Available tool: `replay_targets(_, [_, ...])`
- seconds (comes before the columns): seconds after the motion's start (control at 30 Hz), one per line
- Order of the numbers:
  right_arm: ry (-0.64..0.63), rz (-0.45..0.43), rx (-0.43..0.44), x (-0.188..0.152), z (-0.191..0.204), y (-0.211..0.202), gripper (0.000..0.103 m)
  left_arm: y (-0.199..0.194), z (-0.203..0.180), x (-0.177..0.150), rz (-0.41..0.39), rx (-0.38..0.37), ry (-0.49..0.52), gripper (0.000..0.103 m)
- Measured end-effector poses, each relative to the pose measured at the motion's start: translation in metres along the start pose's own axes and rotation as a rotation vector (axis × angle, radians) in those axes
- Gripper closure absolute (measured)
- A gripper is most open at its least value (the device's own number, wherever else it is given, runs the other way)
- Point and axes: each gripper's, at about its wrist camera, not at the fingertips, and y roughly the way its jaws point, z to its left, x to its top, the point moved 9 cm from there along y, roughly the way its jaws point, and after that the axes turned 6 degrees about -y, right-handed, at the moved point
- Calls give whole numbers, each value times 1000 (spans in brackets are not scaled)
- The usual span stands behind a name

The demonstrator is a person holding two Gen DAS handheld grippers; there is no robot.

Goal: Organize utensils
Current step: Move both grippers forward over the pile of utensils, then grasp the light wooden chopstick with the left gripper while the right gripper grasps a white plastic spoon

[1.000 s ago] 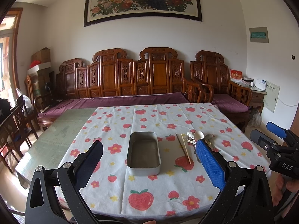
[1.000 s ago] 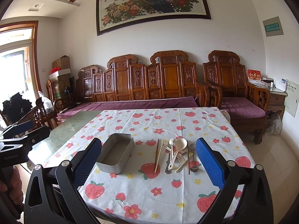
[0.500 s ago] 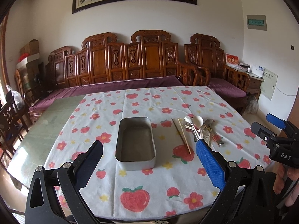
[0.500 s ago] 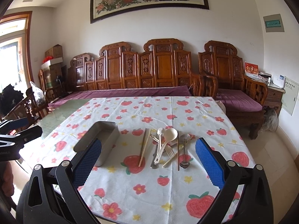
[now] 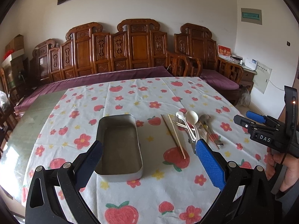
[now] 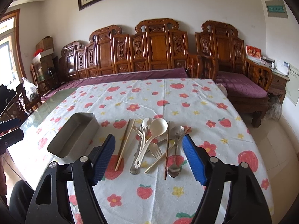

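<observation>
Since the metal tin [image 5: 119, 145] near the table's [image 5: 37, 119] front edge holds nothing yet, the sorting looks barely begun: every utensil (chopsticks [image 6: 125, 143], white ladle [image 6: 151, 140], plastic fork [image 6: 155, 150], metal spoon [image 6: 174, 153]) lies heaped just right of it. The right gripper [image 6: 149, 158] hovers over the heap, jaws closing on nothing. The left gripper [image 5: 149, 160] is spread wide and empty above the tin.

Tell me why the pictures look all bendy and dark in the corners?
Left wrist view: fisheye lens curves the sofa and table, corners black. Right wrist view: same bending, bright window glare at left, spoons sharp.
</observation>
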Motion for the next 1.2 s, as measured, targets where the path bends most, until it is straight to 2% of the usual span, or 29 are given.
replay_targets(0.27, [41, 75, 6, -34, -23, 45, 35, 44, -17, -7, 59, -39, 18, 7])
replay_targets(0.37, [49, 111, 15, -48, -28, 59, 38, 62, -25, -12, 97, -67, 14, 10])
replay_targets(0.6, [65, 136, 28, -54, -34, 72, 42, 112, -50, -32, 212, -119, 15, 27])
replay_targets(0.77, [99, 146, 40, -58, -40, 78, 42, 149, -70, -45, 273, -146, 39, 45])
replay_targets(0.83, [111, 154, 54, -59, -37, 80, 43, 164, -76, -50, 292, -147, 48, 57])
replay_targets(0.9, [100, 152, 65, -57, -31, 80, 43, 178, -81, -52, 305, -153, 58, 63])
replay_targets(1.07, [89, 149, 58, -55, -31, 82, 43, 209, -87, -58, 341, -148, 63, 74])
replay_targets(1.2, [92, 148, 64, -54, -31, 81, 43, 230, -86, -64, 374, -128, 64, 77])
